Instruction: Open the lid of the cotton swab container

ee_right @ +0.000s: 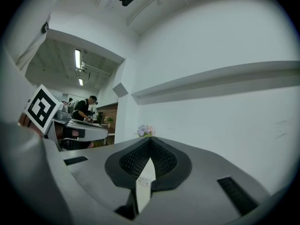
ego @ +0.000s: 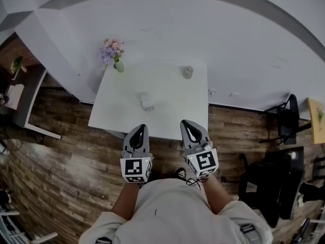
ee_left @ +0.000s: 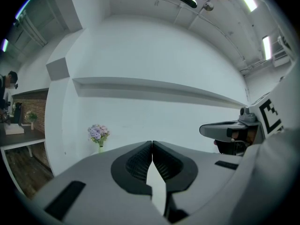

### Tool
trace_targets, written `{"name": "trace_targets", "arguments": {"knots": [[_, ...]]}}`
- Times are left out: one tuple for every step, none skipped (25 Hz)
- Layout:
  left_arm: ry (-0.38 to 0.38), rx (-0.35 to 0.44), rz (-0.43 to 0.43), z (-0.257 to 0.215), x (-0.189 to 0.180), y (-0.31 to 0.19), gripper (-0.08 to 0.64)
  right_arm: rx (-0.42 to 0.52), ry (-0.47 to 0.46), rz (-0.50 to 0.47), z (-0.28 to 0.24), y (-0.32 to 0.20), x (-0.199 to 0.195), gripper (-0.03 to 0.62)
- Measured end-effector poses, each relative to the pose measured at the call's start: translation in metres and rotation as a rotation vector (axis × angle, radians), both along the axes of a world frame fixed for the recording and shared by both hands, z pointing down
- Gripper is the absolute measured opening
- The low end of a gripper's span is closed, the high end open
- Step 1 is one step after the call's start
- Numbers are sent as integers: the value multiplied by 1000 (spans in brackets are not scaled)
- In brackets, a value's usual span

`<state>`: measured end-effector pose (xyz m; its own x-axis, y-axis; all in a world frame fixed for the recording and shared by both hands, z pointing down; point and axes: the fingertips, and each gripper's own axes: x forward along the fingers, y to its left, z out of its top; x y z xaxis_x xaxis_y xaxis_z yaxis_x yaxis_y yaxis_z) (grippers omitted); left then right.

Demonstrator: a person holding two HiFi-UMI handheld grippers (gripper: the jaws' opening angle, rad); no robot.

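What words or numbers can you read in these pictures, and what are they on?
No words or numbers can be read anywhere.
Marker cubes: black-and-white square patterns only, not letters.
Container on the table: too small and blurred to tell whether it has a label.

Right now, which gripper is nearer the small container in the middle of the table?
Left. The left gripper is almost straight in front of the small container, toward the person; the right gripper is off to its right.
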<state>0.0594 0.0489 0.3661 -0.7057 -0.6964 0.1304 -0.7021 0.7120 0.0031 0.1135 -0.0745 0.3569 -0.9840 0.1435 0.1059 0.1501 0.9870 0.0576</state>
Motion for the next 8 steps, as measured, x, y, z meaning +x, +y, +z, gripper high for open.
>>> {"name": "trace_targets", "arguments": {"knots": [[2,0,2,1,0,0,20,0,0,2,0,0,1,-3],[3,1,4,1,0,0,20,0,1,4,0,0,1,-3],[4,2,5,2,0,0,20,0,2,6,0,0,1,-3],[4,3,6,2,-1,1,20,1,2,7,1,1,1,-3],[3,4,8,2,-2,2,20,2,1,8,1,2,0,-3],[2,5,11,2,-3,3,20,3,0,9,1,4,-1,-3],[0,6,13,2,-4,4,20,4,-2,11,1,5,-2,-3],[-2,7,16,1,-5,5,20,5,-4,12,1,6,-3,-3]]}}
